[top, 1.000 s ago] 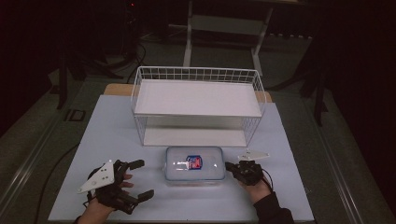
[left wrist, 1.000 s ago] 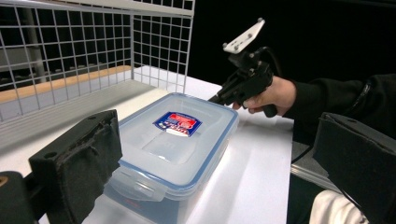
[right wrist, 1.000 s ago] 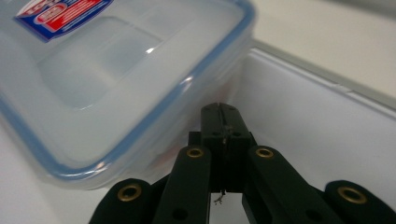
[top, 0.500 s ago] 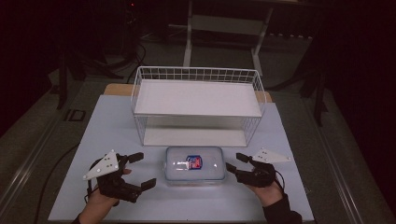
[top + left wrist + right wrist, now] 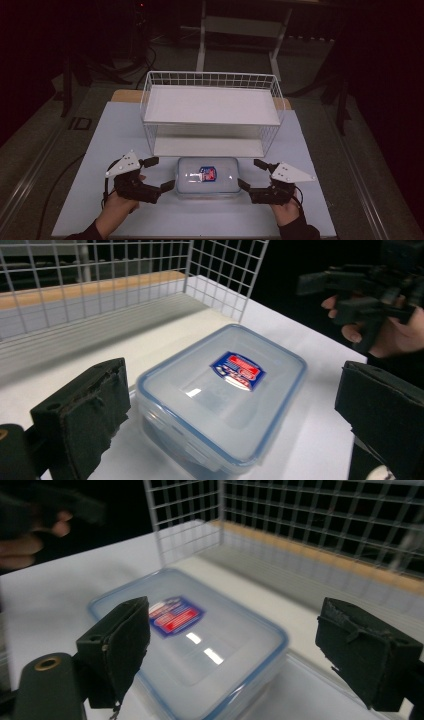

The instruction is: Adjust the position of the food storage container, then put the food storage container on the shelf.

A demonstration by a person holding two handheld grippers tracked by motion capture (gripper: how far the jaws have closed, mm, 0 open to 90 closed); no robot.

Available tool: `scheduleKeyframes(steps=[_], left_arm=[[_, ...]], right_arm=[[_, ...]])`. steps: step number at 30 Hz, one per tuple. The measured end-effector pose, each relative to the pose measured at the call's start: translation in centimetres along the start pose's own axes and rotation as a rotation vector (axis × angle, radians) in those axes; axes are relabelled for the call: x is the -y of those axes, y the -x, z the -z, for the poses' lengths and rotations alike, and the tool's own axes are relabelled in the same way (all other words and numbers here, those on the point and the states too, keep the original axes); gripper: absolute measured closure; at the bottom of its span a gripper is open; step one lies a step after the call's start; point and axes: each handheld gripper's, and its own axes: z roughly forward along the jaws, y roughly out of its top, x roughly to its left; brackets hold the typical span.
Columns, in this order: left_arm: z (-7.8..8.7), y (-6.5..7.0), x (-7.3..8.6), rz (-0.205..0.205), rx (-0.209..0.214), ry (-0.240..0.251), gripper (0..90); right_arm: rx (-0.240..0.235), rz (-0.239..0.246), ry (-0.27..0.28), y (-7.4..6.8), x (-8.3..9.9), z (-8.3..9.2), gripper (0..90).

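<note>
A clear plastic food container [image 5: 208, 176] with a blue-edged lid and a red and blue label lies flat on the white table [image 5: 100, 135], at the near edge and centred, just in front of the open lower level of a white wire shelf rack [image 5: 210, 107]. Its lid looks seated all round, as far as I can tell.

My two grippers now flank it. A second ago both sat lower and farther out to the sides; since then each has come in toward a short end of the container. The left gripper [image 5: 160, 172] is just beside the container's left end, jaws spread wide with nothing between them; in the left gripper view the container lies ahead between the two black pads, apart from both. The right gripper [image 5: 252, 175] is just beside the right end. Its jaws were pinched together a second ago and have just been opening; now they stand wide apart and empty, and the right gripper view shows the lid's corner between the pads, untouched.

I read this as the approach finished and the grasp not yet begun: both claws are lined up to take the container from its two ends, probably to lift it onto the rack. The container itself has not moved
</note>
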Motion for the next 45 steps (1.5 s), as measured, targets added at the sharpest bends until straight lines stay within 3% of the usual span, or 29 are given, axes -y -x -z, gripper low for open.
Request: scheduleKeyframes(steps=[3, 4, 7, 9, 11, 13, 15, 18, 22, 23, 25, 26, 28, 29, 30, 33, 36, 37, 39, 41, 44, 45], left_arm=[[-0.3, 0.0, -0.3, -0.001, -0.01, -0.001, 0.9], [-0.6, 0.1, -0.6, -0.006, -0.011, -0.008, 0.9], [-0.9, 0.3, -1.0, -0.01, -0.007, -0.025, 0.9], [-1.4, 0.5, -1.5, -0.024, -0.005, -0.061, 0.9], [-1.6, 0.5, -1.7, -0.008, -0.01, -0.069, 0.9], [-1.7, 0.6, -1.7, -0.002, -0.018, -0.068, 0.9], [-2.1, 0.7, -1.7, 0.012, -0.014, -0.065, 0.9], [-2.9, 0.4, -1.6, 0.079, -0.009, -0.086, 0.9], [-4.0, -1.1, -1.3, 0.164, 0.002, -0.154, 1.0], [-4.2, -1.7, -1.1, 0.208, 0.014, -0.167, 1.0], [-4.4, -2.0, -0.9, 0.225, 0.022, -0.174, 1.0], [-4.8, -2.6, -0.4, 0.264, 0.028, -0.203, 1.0], [-5.1, -3.2, 0.0, 0.313, 0.035, -0.215, 1.0], [-5.1, -3.2, 0.0, 0.313, 0.035, -0.215, 1.0], [-5.3, -3.9, 0.5, 0.39, 0.05, -0.225, 1.0], [-5.7, -4.7, 1.3, 0.501, 0.051, -0.286, 1.6], [-6.1, -5.1, 1.8, 0.572, 0.072, -0.326, 5.7], [-6.1, -5.1, 1.8, 0.572, 0.072, -0.326, 6.2], [-6.4, -5.8, 2.4, 0.642, 0.093, -0.349, 14.6], [-6.5, -5.9, 2.6, 0.649, 0.101, -0.36, 16.6], [-6.7, -6.4, 3.2, 0.705, 0.131, -0.364, 30.8], [-6.7, -6.5, 3.4, 0.719, 0.155, -0.36, 30.8]], right_arm=[[-0.032, 0.015, 0.003, -0.1, 0.1, -0.2, 14.2], [-0.021, 0.045, 0.009, -0.3, 0.0, -0.3, 14.2], [-0.01, 0.062, 0.028, -0.6, -0.1, -0.2, 14.0], [0.026, 0.095, 0.03, -0.8, -0.3, -0.1, 13.2], [0.05, 0.112, 0.019, -0.9, -0.4, -0.1, 13.0], [0.048, 0.107, 0.016, -0.8, -0.4, -0.2, 13.4], [0.033, 0.07, 0.014, -0.6, -0.3, -0.2, 15.4], [0.015, 0.023, 0.002, -0.3, -0.5, -0.2, 16.0], [0.003, -0.022, -0.045, -0.3, -0.7, -0.3, 14.2], [-0.013, -0.03, -0.054, -0.3, -0.7, -0.4, 13.9], [-0.023, -0.052, -0.063, -0.3, -0.7, -0.5, 13.4], [-0.042, -0.07, -0.061, -0.3, -0.7, -0.6, 12.4], [-0.027, -0.075, -0.063, -0.3, -0.7, -0.6, 11.5], [-0.027, -0.074, -0.065, -0.3, -0.7, -0.6, 10.5], [-0.018, -0.072, -0.061, -0.3, -0.7, -0.6, 10.3], [0.002, -0.081, -0.071, -0.4, -0.6, -0.7, 10.3], [0.001, -0.081, -0.089, -0.5, -0.4, -0.9, 10.3], [0.002, -0.083, -0.095, -0.6, -0.4, -0.9, 10.3], [-0.004, -0.087, -0.102, -0.6, -0.4, -1.0, 10.3], [-0.005, -0.088, -0.105, -0.6, -0.3, -1.1, 10.3], [-0.001, -0.088, -0.111, -0.5, -0.3, -1.1, 10.6], [-0.001, -0.088, -0.111, -0.5, -0.3, -1.1, 10.6]])
